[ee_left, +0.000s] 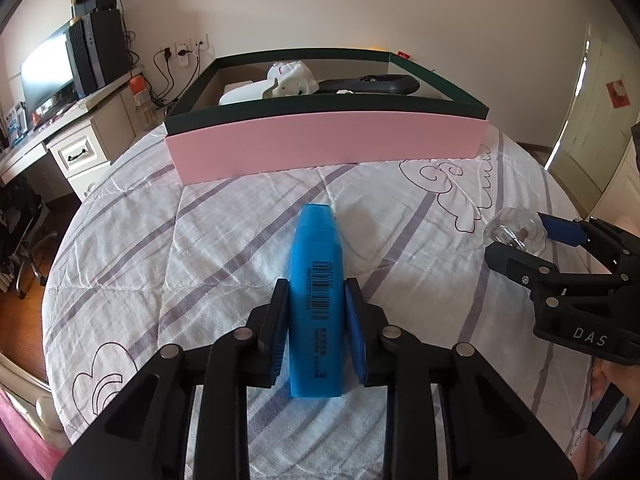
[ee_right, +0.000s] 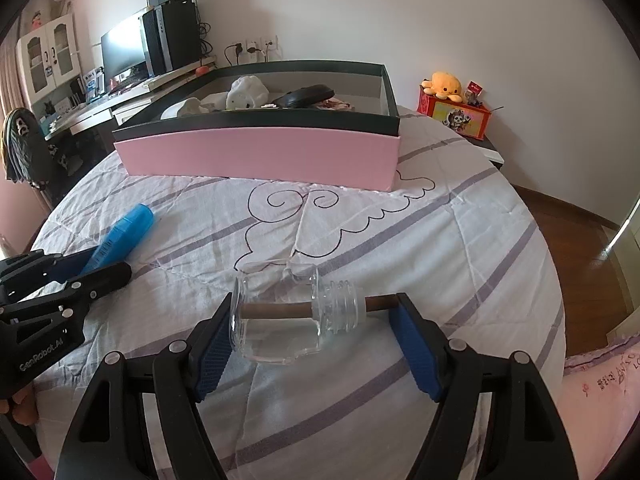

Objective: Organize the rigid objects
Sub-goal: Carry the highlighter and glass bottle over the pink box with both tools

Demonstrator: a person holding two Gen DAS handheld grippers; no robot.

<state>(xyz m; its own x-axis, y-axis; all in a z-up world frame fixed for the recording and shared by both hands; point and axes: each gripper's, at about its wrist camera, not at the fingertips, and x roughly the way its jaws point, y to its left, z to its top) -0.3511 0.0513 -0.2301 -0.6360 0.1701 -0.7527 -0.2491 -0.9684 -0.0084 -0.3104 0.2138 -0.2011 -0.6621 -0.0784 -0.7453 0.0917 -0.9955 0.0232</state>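
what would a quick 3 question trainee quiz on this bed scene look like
1. True or false: the left gripper has its pads on both sides of the blue highlighter.
2. The glass jar between the right gripper pads is: A) upright, B) lying on its side, C) inside the box.
3. What runs through the jar's mouth?

Key
1. True; the highlighter lies on the quilt, cap toward the pink box.
2. B; one pad is at its base, and the other is clear of its mouth.
3. A brown stick.

on the bed, highlighter lies left of the jar; box sits behind both.
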